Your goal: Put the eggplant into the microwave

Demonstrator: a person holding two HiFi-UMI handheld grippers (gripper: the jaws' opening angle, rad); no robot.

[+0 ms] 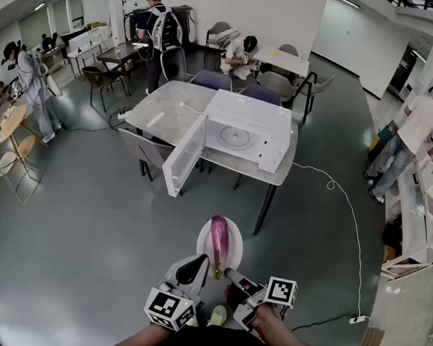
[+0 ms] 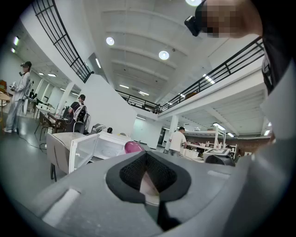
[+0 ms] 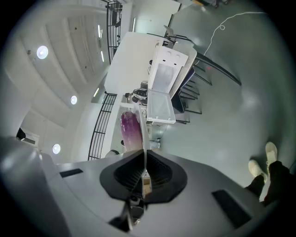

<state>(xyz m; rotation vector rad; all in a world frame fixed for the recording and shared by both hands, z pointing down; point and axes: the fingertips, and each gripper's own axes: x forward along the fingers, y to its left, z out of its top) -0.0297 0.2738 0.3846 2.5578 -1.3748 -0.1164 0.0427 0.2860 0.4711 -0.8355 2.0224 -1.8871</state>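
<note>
A purple eggplant (image 1: 219, 240) lies on a small white plate (image 1: 232, 239) held in the air over the grey floor. My left gripper (image 1: 198, 267) is shut on the plate's near-left rim, and my right gripper (image 1: 229, 274) is shut on its near-right rim. The right gripper view has the plate (image 3: 144, 132) edge-on between the pads of the right gripper (image 3: 144, 172), with the eggplant (image 3: 131, 129) beside it. The left gripper (image 2: 147, 178) pinches a pale rim, and the eggplant's tip (image 2: 132, 147) shows beyond it. The white microwave (image 1: 252, 130) stands on a table (image 1: 165, 111) ahead, its door (image 1: 185, 156) swung open.
Grey chairs (image 1: 146, 153) stand around the table. A white cable (image 1: 344, 206) runs across the floor to a power strip (image 1: 358, 319). People stand at the far left (image 1: 30, 84), at the back (image 1: 153, 33) and at the right (image 1: 409, 140). A shelf (image 1: 418, 217) lines the right side.
</note>
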